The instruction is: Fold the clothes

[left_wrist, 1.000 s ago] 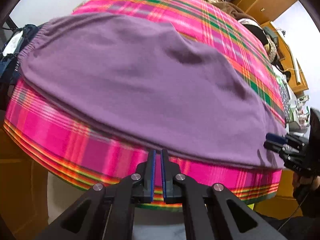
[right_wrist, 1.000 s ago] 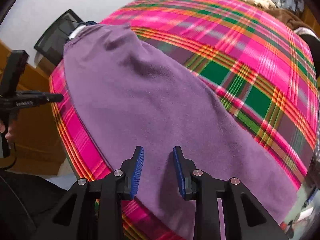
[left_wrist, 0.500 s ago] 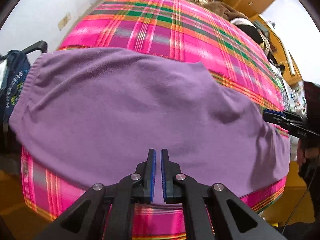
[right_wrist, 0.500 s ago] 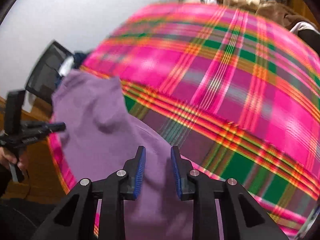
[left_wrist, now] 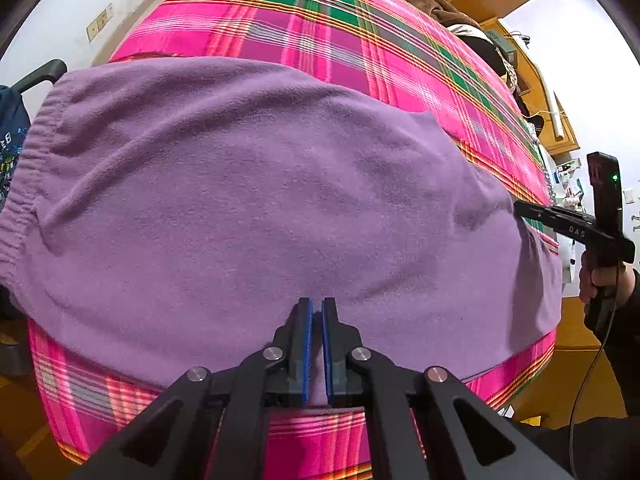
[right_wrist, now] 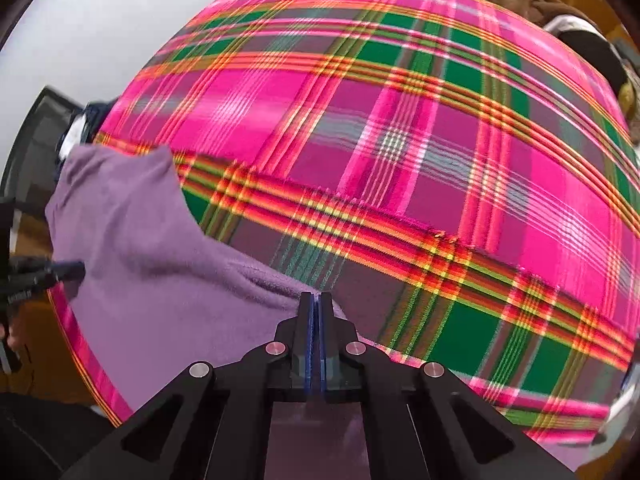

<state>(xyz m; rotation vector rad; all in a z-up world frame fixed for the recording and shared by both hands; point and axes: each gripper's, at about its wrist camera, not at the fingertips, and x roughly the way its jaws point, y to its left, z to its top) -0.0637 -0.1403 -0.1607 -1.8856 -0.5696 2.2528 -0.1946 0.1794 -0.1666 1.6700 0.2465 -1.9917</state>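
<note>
A purple fleece garment (left_wrist: 248, 200) lies spread on the pink plaid blanket (left_wrist: 320, 32), its elastic waistband (left_wrist: 24, 176) at the left. My left gripper (left_wrist: 316, 308) sits over the garment's near part, its blue pads nearly together with purple cloth between them. In the right wrist view, my right gripper (right_wrist: 317, 300) is shut, a raised ridge of the purple garment (right_wrist: 152, 280) running into its tips at the garment's far edge. The left wrist view has the right gripper (left_wrist: 520, 208) at the garment's right end. The left gripper (right_wrist: 74, 269) appears at the right wrist view's left edge.
The plaid blanket (right_wrist: 400, 140) covers a bed and stretches far beyond the garment. Piled clothes (left_wrist: 436, 4) lie at the bed's far end, wooden furniture (left_wrist: 540, 100) stands on the right, and a dark chair (right_wrist: 36, 140) is on the left. A hand (left_wrist: 600, 280) holds the right gripper.
My right gripper went from open to shut on the garment's edge. Both grippers moved farther in over the bed, and the purple cloth now bunches at the right gripper's tips.
</note>
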